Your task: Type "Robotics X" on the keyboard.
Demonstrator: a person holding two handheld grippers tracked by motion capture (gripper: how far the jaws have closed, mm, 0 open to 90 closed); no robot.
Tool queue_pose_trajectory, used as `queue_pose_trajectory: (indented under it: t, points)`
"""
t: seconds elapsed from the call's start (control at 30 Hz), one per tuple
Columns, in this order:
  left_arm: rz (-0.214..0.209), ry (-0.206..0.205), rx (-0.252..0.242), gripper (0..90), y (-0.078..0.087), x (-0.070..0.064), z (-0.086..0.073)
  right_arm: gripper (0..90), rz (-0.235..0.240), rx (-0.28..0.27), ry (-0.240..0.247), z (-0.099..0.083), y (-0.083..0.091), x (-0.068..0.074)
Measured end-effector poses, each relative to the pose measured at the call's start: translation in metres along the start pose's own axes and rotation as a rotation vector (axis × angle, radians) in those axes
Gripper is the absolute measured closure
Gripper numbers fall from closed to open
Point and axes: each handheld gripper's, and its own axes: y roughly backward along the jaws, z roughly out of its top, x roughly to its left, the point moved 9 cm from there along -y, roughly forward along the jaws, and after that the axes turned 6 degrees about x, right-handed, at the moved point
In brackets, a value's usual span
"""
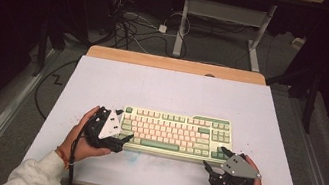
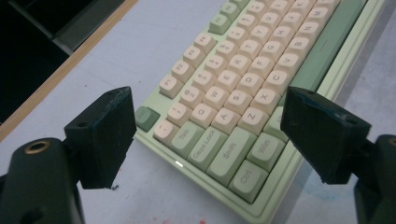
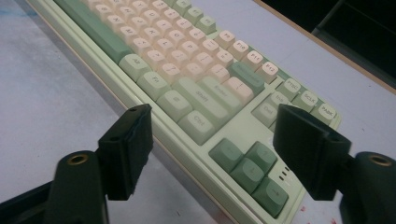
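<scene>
Keyboard [image 1: 173, 133] lies flat mid-surface [image 1: 168, 88]; likely rigid, moderately heavy, with loose-fitting keycaps; left gripper [image 1: 119, 142] and right gripper [image 1: 213, 167], jaws spread, flank its ends; best gripped by the case edges.

Lab or test room: dark surround, white-topped table [image 1: 104, 77] on metal frame, tangled cables [image 1: 133, 26] across grey floor [image 1: 210, 49], second height-adjustable desk frame [image 1: 226, 16] behind.
</scene>
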Motion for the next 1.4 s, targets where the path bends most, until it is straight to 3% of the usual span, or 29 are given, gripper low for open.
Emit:
queue_pose_trajectory:
  t: [0.4,0.5,0.83,1.03,1.23,1.4]
  points:
    - [0.012,0.032,0.021,17.6,0.009,-0.002,-0.027,52.9,0.028,-0.027,-0.019,0.004,0.006,-0.001]
    - [0.007,0.066,0.015,17.5,0.011,-0.002,-0.034,62.2,0.033,-0.016,-0.035,0.004,0.007,-0.005]
    - [-0.001,0.091,0.055,17.0,0.016,-0.004,-0.054,88.6,0.084,-0.009,-0.063,0.014,0.008,-0.010]
    - [-0.015,0.124,0.061,17.0,0.016,-0.004,-0.061,90.0,0.109,-0.001,-0.052,0.026,0.001,-0.009]
    - [-0.031,0.102,0.089,17.0,0.009,-0.010,-0.063,90.0,0.134,0.026,-0.041,0.035,-0.010,-0.006]
    - [-0.032,0.109,0.092,17.0,0.009,-0.009,-0.063,89.9,0.153,0.036,-0.021,0.043,-0.020,-0.001]
